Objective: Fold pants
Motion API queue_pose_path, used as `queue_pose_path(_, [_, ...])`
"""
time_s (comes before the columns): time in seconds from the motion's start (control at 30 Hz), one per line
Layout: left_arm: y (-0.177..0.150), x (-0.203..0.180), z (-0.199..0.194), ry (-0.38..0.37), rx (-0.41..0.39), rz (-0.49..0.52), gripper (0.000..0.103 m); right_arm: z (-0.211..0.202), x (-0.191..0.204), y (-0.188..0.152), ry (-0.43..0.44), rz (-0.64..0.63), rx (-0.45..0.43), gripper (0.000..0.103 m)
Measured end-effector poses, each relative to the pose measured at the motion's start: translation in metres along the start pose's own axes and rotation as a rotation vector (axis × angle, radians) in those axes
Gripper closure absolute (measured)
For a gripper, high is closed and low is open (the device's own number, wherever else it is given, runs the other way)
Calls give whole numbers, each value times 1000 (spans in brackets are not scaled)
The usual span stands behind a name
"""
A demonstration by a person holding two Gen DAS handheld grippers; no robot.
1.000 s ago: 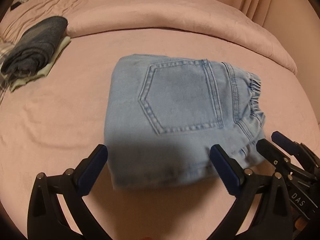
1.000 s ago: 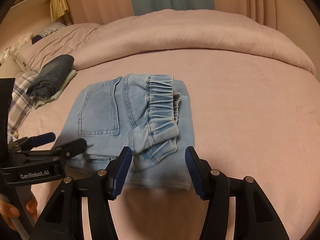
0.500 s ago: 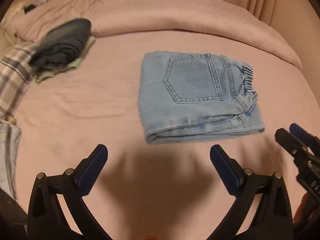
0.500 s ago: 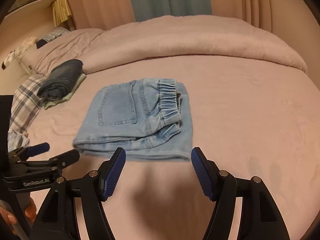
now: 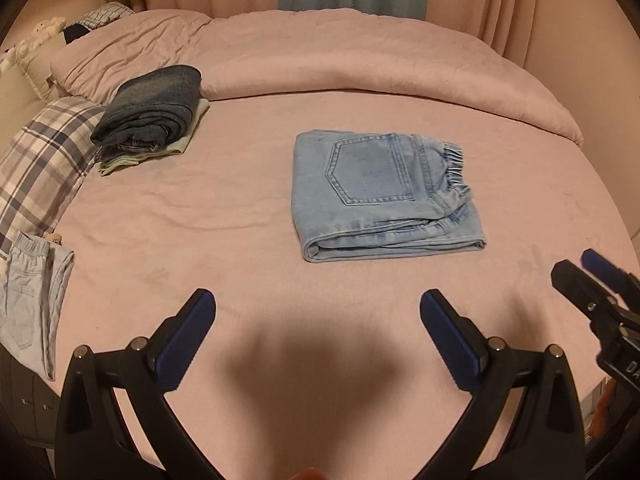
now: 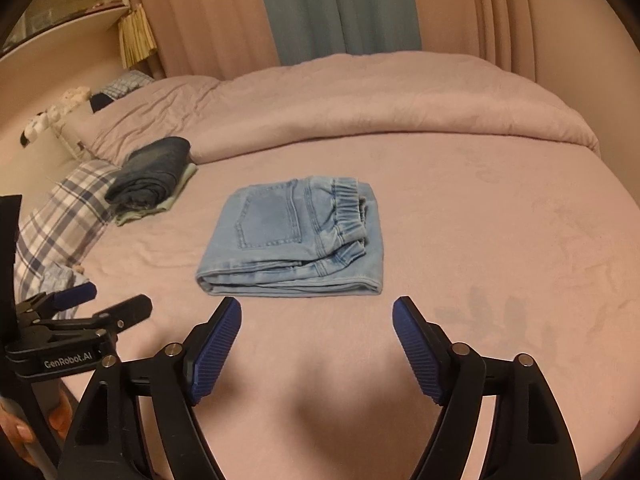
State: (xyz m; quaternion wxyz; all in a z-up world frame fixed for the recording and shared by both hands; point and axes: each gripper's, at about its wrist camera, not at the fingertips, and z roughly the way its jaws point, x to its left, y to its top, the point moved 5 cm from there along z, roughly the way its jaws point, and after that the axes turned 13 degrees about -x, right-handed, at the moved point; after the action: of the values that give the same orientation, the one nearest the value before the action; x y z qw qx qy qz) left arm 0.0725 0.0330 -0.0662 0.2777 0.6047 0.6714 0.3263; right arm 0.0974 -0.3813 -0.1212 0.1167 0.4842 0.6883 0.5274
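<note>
Pink bedspread under folded jeans, pink curtains behind, both tongs spread, empty.

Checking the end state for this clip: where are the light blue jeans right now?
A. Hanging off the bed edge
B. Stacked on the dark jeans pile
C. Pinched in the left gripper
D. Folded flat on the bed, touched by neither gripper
D: the light blue jeans lie folded on the bed, with the left gripper and right gripper both open and short of them.
</note>
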Motion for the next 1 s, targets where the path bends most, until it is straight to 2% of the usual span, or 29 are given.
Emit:
queue_pose_path(0.07, [1,-4,-9,11,-10,17,1,-9,3,6,-5,-3,-23,8])
queue_pose_path(0.3, [4,-10,-33,15,-36,36,1,-32,11,18,-28,-29,-73,3])
queue_pose_path(0.7, [14,-18,-54,6,-81,44,1,-54,20,29,-49,-54,-133,2])
queue_pose_path(1.0, [21,-22,-60,2,-99,49,1,-58,18,31,-62,-54,-146,2])
